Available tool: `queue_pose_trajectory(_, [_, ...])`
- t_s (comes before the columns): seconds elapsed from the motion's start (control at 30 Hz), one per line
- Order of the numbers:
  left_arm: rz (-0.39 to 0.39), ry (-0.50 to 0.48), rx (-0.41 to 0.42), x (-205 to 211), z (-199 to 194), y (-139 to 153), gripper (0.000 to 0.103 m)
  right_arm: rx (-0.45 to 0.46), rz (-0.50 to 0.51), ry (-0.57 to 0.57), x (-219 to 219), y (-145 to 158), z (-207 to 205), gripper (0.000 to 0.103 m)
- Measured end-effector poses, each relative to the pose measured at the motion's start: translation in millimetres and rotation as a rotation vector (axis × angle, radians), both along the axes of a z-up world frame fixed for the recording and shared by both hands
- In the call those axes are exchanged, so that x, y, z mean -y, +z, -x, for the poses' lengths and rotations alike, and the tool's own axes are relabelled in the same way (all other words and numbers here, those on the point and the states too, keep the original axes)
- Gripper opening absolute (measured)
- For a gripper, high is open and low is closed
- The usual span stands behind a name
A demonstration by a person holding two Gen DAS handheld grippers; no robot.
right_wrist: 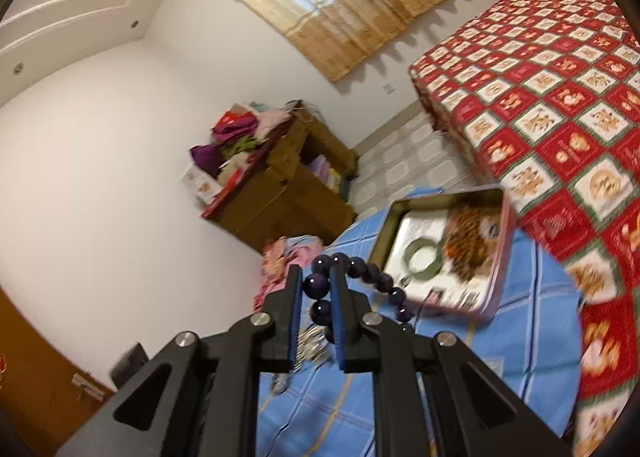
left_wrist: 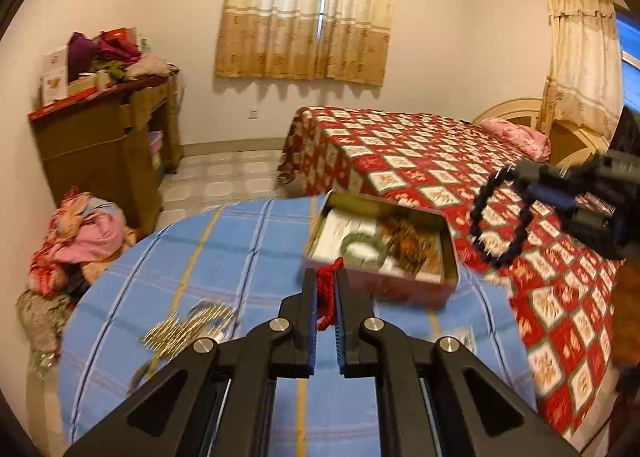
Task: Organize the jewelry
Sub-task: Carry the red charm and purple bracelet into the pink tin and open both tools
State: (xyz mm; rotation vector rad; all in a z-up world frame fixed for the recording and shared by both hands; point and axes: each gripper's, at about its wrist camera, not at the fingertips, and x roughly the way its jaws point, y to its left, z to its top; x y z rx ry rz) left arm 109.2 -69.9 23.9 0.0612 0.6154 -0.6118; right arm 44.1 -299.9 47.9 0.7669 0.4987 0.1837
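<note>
Red cord (left_wrist: 329,289) sits pinched between left jaws, beads (right_wrist: 316,285) between right.

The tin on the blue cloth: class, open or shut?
Open: the tin has no lid on, and a green bangle shows inside.

An open tin (left_wrist: 384,257) stands on the cloth-covered desk (left_wrist: 240,257), at its far edge, with a bangle (right_wrist: 422,257) and a heap of beaded jewelry (right_wrist: 472,245) side by side inside it. A pile of chains (left_wrist: 188,327) lies on the desk, left of the tin. Beyond the desk is the bed (left_wrist: 420,153), with a pillow (left_wrist: 516,135) at its far end. A cabinet (left_wrist: 104,145) piled with clothes stands by the left wall.
</note>
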Motion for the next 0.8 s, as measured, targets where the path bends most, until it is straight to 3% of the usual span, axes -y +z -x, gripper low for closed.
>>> queue_pose_trajectory(0.13, [-0.009, -0.031, 0.03, 39.9, -31.0, -1.6, 0.006, -0.042, 0.011, -0.045, 25.6, -27.0, -26.4, 0.016])
queue_pose_trajectory(0.37, [-0.069, -0.074, 0.011, 98.6, -78.4, -36.9, 0.006, -0.125, 0.052, -0.057, 43.8, -66.1, -59.7, 0.016])
queue_pose_trajectory(0.53, [-0.128, -0.061, -0.034, 117.2, -100.2, -68.8, 0.006, -0.17, 0.095, -0.012, 35.4, -89.9, -75.6, 0.016])
queue_pose_trajectory(0.8, [-0.193, -0.038, -0.038, 128.7, -110.9, -86.7, 0.007, -0.192, 0.118, 0.034, 24.5, -108.6, -88.4, 0.017])
